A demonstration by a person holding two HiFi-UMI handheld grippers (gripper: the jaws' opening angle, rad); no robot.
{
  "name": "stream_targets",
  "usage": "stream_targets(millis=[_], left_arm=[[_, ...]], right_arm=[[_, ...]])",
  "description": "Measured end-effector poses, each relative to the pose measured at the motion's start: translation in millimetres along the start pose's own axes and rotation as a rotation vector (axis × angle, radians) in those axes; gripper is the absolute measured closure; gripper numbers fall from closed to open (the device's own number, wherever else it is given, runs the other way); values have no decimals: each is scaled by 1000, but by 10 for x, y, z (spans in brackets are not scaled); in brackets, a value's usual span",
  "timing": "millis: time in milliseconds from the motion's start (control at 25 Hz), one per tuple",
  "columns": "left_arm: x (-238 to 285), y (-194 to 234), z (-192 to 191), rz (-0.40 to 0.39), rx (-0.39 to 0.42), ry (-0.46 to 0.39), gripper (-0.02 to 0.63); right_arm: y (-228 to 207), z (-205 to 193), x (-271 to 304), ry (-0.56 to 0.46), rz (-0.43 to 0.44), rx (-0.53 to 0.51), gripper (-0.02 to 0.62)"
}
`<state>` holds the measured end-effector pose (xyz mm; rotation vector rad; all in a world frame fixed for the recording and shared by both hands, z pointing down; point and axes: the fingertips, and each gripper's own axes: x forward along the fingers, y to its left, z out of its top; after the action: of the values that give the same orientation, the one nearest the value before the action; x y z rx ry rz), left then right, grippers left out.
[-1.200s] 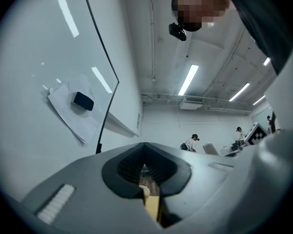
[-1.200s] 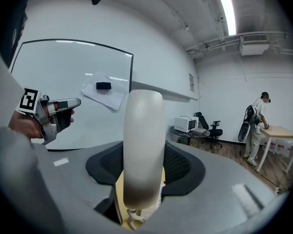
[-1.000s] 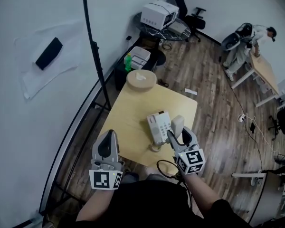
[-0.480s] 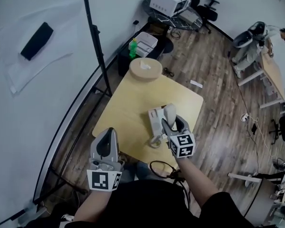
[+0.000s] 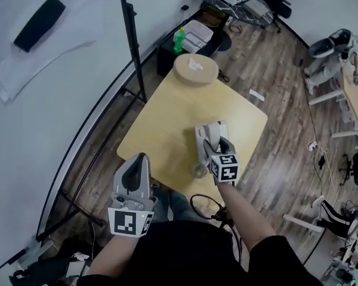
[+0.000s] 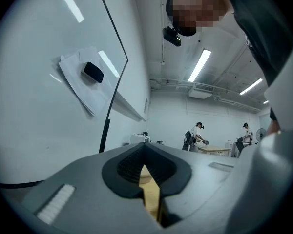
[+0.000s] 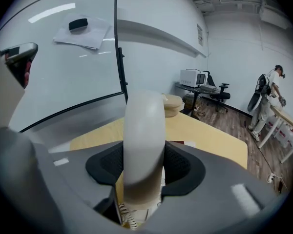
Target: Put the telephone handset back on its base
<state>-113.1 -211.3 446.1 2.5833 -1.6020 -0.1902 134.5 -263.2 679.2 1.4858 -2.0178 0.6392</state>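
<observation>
The white handset stands between the pads of my right gripper, which is shut on it. In the head view this right gripper holds the handset over the white telephone base, near the table's front right. Whether the handset touches the base I cannot tell. The coiled cord loops off the base's near end. My left gripper hangs off the table's front left corner, its jaws closed on nothing.
The light wooden table carries a round tan box at its far corner. A black pole rises along the white wall at left. A green bottle and boxes stand on the floor beyond. People work at a far desk.
My right gripper has carried the handset leftward, from beside the base to over it. The left gripper has stayed low by the table's front corner.
</observation>
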Motion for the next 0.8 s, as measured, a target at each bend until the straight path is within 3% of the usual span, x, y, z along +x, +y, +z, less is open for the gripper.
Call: stream_targets(millis=[800], left_arm=[[-133,169,-196,21,-38,30,606]], right_arm=[[45,-571,420,200,-60,103,374]])
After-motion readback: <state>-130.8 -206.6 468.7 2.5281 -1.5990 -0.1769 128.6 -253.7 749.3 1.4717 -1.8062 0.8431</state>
